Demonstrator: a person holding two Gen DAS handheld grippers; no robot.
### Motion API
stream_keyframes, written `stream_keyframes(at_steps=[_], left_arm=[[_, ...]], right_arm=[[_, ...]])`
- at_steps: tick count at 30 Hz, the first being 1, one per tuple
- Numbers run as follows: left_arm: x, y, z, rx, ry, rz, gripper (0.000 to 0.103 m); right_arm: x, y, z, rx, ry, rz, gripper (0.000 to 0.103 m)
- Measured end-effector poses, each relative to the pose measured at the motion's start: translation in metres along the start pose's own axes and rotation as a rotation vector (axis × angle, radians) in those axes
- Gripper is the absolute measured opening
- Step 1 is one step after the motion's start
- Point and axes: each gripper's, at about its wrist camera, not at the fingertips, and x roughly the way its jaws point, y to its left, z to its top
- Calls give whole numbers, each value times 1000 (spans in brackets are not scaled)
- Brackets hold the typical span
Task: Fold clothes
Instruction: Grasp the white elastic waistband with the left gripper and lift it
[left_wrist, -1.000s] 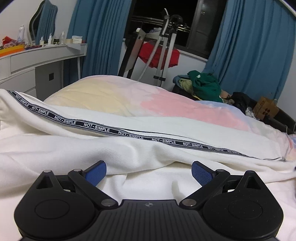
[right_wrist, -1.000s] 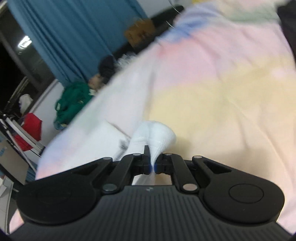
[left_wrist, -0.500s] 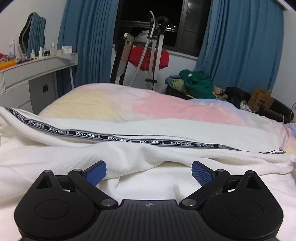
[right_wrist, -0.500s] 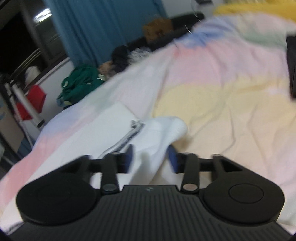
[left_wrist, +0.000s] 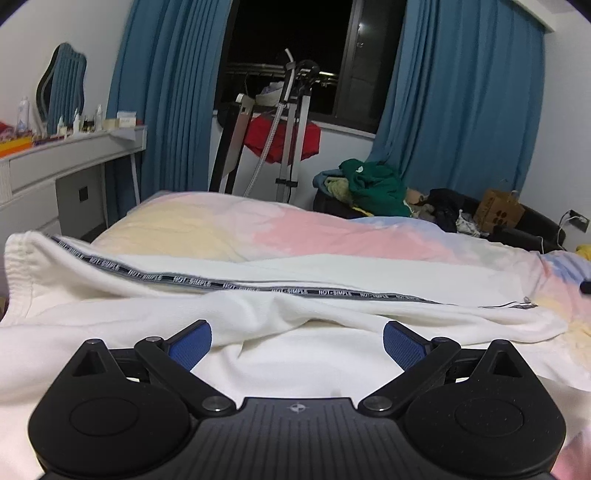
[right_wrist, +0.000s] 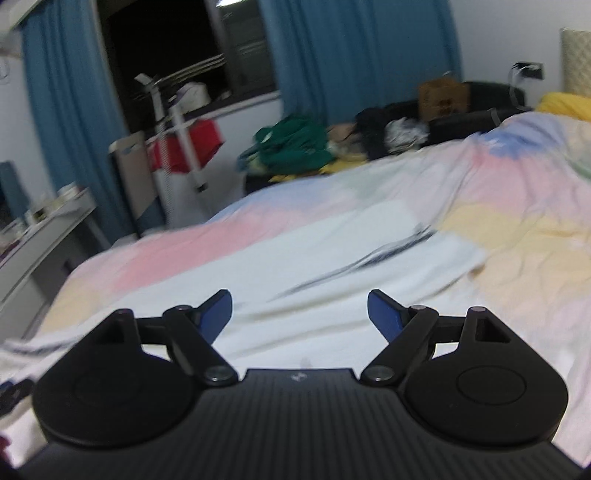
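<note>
White trousers (left_wrist: 280, 306) with a black "NOT-SIMPLE" side stripe (left_wrist: 258, 286) lie lengthwise across the pastel bedspread (left_wrist: 295, 229), waistband at the left. My left gripper (left_wrist: 297, 341) is open and empty, low over the near fold of the white cloth. In the right wrist view the same trousers (right_wrist: 314, 273) lie flat on the bed, blurred. My right gripper (right_wrist: 299, 314) is open and empty above them.
A white dresser (left_wrist: 62, 162) stands at the left. A drying rack with red cloth (left_wrist: 284, 136) stands by the window. A heap of green clothes (left_wrist: 373, 184) and a cardboard box (left_wrist: 498, 208) lie beyond the bed. A yellow item (right_wrist: 565, 103) lies at the bed's far right.
My right gripper, shut on the trouser end a second ago, has opened, let the cloth drop on the bed and pulled back. The left view has risen slightly; the trousers lie flatter.
</note>
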Motion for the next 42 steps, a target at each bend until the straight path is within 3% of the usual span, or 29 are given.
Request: stream_keyframes(at_steps=[6,14,22,28,31,35,42], left_arm=[[-15,48,15,-206,15,36,100],[31,141,50,-572,79,108,96],[107,194,63,-618,140,171,88],[132,231,67,-735,63,76,83],[141,241,73,-746,19,37,84],[163,245,80,-677,28,66,84],[178,209,77,-416,89,141,91]], right_arm=[[-16,4,-37,68,40,22,82],[-18,-21,-54,215,57,-47,82],[6,-26,-64,240,129,-88,82],[22,-17,-68,219,153,-103,82],[30,-11,-69,194,159,-116,82],[34,-5,-67,165,151,-118,82],[40,-1,-65,140,156,-127,82]])
